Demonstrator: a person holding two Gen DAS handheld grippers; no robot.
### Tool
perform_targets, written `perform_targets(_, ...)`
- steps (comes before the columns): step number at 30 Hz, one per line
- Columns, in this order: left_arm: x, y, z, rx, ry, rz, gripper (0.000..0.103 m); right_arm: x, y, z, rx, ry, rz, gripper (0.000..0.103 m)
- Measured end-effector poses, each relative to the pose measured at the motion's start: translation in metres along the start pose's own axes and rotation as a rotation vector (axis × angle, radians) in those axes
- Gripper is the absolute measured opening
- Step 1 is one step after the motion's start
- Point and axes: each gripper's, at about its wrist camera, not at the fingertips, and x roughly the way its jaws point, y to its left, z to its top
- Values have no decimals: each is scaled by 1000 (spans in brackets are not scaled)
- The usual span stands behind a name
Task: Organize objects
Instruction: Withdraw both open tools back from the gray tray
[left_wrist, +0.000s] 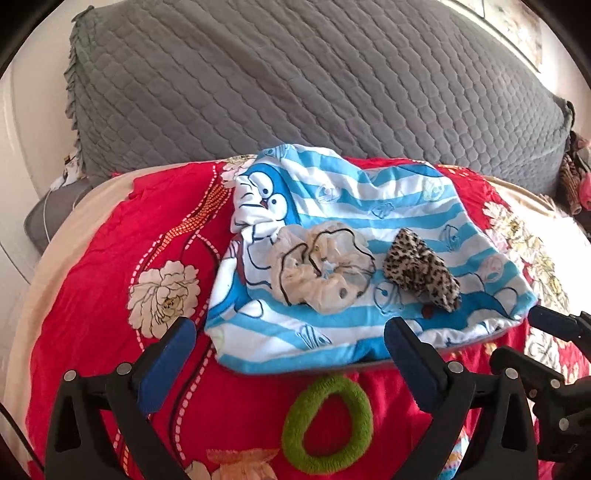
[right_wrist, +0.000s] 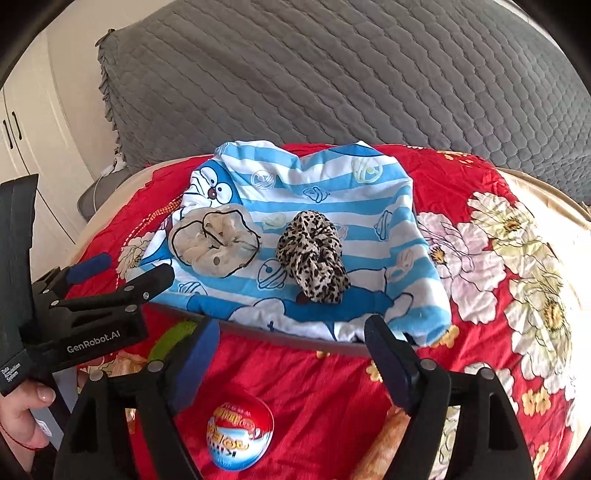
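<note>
Cream scrunchie (left_wrist: 320, 267): lies on the striped cloth, left of centre; sheer, edged with a dark line; apart from both grippers.
Leopard scrunchie (left_wrist: 421, 272): at 3 o'clock from the cream one, near it but not touching; also on the cloth.
Green band (left_wrist: 327, 421): at 6 o'clock from the cream scrunchie, off the cloth, flat on the red cover; sits between the left fingers without contact.
Round packet (right_wrist: 240, 434): red, white and blue, on the red cover at 6 o'clock from the cloth in the right wrist view; between the right fingers, untouched.
Striped cloth (left_wrist: 388, 195): blue and white with a cartoon cat, rumpled, spread on the red cover; near edge lies over a thin grey board (right_wrist: 295, 338).
Red cover (left_wrist: 103, 266): floral print, under everything; beige bedding at its edges.
Grey quilt (left_wrist: 280, 85): quilted, frilled edge, at 12 o'clock behind the cloth.
Left gripper (left_wrist: 288, 343): jaws spread wide, nothing clamped; blue pads point toward the cloth's near edge; seen again at 9 o'clock in the right wrist view, gripped by a hand (right_wrist: 22, 417).
Right gripper (right_wrist: 291, 343): jaws well apart, nothing pressed between the pads; tips at the cloth's near edge; shows at 3 o'clock in the left wrist view.
Cupboard doors (right_wrist: 18, 140): white, dark handles, at 10 o'clock.
</note>
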Motion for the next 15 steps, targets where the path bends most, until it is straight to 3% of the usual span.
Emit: perform_targets(15, -37, -8, -35, 24, 7, -10, 102, -45, 0, -39, 34, -30, -7, 83)
